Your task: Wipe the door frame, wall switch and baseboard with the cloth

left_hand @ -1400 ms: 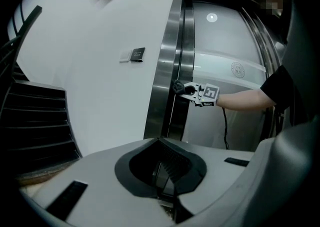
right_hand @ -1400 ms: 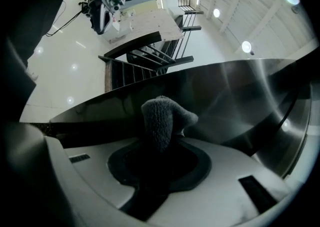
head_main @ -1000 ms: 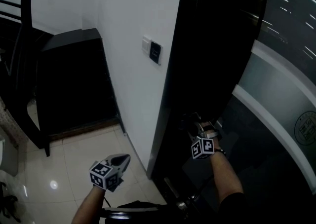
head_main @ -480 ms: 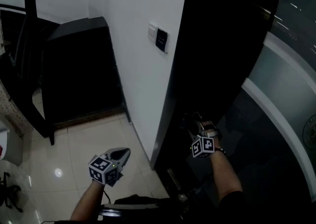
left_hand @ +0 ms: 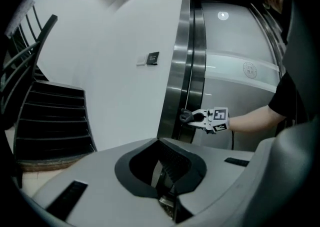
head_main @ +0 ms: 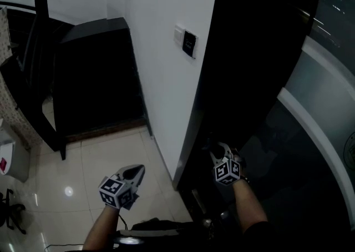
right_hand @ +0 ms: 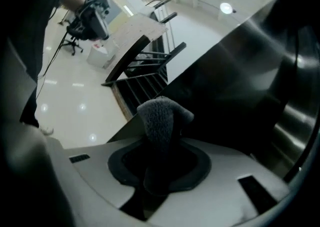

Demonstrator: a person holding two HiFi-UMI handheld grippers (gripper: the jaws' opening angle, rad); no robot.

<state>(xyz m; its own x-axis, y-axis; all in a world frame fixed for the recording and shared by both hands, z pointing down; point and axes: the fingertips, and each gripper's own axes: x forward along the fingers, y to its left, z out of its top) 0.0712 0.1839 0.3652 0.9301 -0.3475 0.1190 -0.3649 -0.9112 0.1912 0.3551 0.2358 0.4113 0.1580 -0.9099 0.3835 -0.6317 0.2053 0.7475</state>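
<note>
A grey cloth [right_hand: 159, 116] sticks up from my right gripper [right_hand: 158, 163], which is shut on it. In the head view the right gripper [head_main: 217, 152] presses the cloth [head_main: 212, 146] against the dark metal door frame [head_main: 208, 95], low down near the floor. The left gripper view shows the same contact, cloth [left_hand: 185, 116] on the frame [left_hand: 181, 71]. The wall switch [head_main: 186, 41] sits on the white wall, left of the frame and well above the gripper. My left gripper [head_main: 135, 174] hangs shut and empty over the floor tiles, left of the wall's corner.
A dark staircase [head_main: 91, 79] with a black railing [head_main: 33, 51] stands left of the wall. A white bin [head_main: 11, 159] and an office chair [head_main: 8, 217] are at the far left. Behind the frame curves a grey door panel [head_main: 316, 101]. Glossy cream tiles [head_main: 83, 162] cover the floor.
The right gripper has slid a little lower along the door frame with the cloth. The head view has shifted, so the switch sits further right. The left gripper has barely moved.
</note>
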